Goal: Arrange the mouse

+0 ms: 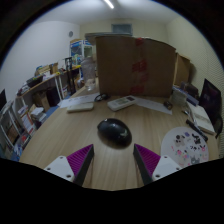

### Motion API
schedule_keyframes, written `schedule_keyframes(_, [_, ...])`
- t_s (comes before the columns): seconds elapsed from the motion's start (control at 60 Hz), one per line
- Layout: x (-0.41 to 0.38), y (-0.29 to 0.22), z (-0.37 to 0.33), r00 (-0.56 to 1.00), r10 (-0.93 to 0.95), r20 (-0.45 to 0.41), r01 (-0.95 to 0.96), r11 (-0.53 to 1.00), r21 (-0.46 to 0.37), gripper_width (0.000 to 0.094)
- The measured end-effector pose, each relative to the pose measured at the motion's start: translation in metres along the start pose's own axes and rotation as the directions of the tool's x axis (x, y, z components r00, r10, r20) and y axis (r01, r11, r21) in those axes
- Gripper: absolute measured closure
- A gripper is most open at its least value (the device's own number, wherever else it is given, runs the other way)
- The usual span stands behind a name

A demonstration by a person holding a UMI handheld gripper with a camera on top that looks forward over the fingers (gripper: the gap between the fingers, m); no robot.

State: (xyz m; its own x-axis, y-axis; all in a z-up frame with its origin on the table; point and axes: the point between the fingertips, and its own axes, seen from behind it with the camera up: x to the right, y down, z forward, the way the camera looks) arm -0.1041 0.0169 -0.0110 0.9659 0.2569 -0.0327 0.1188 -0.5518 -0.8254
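A black computer mouse [114, 131] lies on the light wooden table [60, 135], just ahead of my fingers and roughly centred between them. My gripper [113, 160] is open, its two fingers with purple pads [76, 160] set wide apart, and nothing is held between them. The mouse is apart from both fingers.
A white mouse pad with a printed pattern [186, 146] lies to the right of the mouse. A white keyboard [80, 103] and another white device [122, 102] lie farther back. A large cardboard box [135, 65] stands behind. Shelves [50, 85] line the left; a monitor [212, 102] stands right.
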Motion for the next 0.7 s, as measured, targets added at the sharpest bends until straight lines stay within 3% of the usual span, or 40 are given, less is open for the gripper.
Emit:
schedule_keyframes(0.45, [0.024, -0.051, 0.076, 1.000, -0.008, -0.016, 0.008, 1.000, -0.024, 0.0116])
schedule_keyframes(0.533, [0.027, -0.057, 0.086, 1.000, -0.003, -0.021, 0.002, 0.999, -0.032, 0.0190])
schedule_keyframes(0.6, [0.035, -0.060, 0.090, 0.998, 0.021, -0.052, -0.022, 0.999, -0.030, 0.0385])
schedule_keyframes(0.7, [0.037, -0.059, 0.091, 0.997, 0.041, -0.070, -0.042, 0.999, -0.023, 0.0417])
